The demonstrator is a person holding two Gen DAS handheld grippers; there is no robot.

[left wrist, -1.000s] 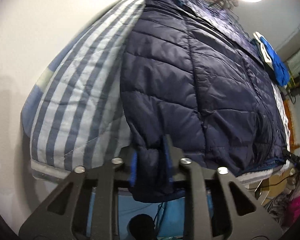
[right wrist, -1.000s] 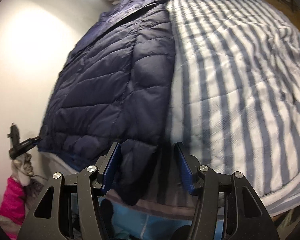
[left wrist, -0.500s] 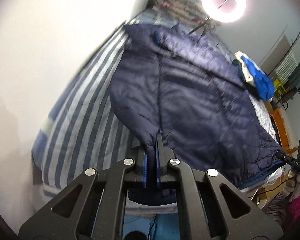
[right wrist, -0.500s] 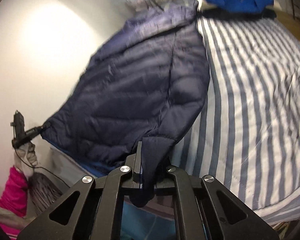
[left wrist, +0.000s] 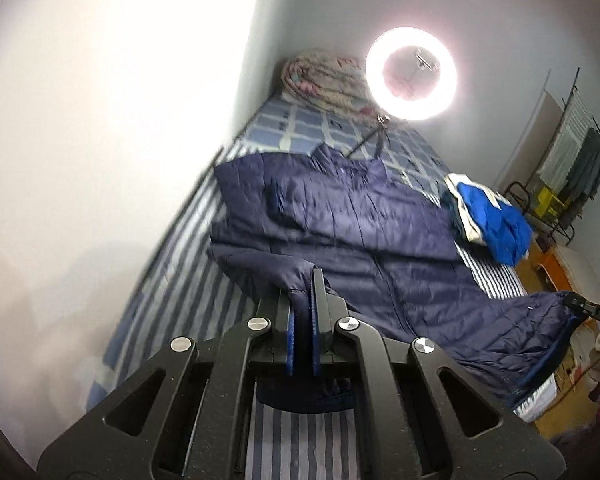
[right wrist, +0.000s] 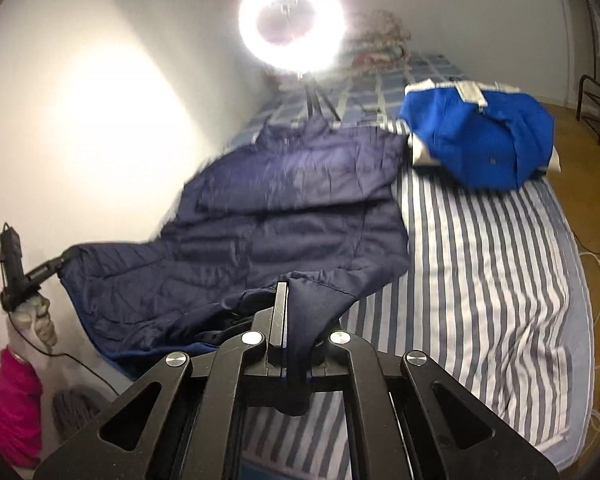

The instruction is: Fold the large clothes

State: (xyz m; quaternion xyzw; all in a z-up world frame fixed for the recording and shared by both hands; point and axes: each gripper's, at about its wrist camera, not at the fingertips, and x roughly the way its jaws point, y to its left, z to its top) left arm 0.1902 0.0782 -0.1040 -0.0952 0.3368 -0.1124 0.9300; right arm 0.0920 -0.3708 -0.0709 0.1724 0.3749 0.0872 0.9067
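Fingers of both grippers, angled downward above the bed [right wrist: 480, 260], pinch the jacket [left wrist: 380, 240] hem.

navy padded jacket [left wrist: 380, 248]: 1 | blue garment [left wrist: 492, 220]: 1 | grippers: 2 – left gripper [left wrist: 302, 300], right gripper [right wrist: 286, 304] | ring light [left wrist: 412, 74]: 1 | rolled quilt [left wrist: 324, 80]: 1

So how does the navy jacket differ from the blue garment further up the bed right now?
The navy jacket is spread out long and dark, quilted; the blue garment is a bright, compact bundle with white trim. The navy jacket's near edge is pinched by the left gripper and right gripper; the blue garment lies untouched. Both rest on the striped bed.
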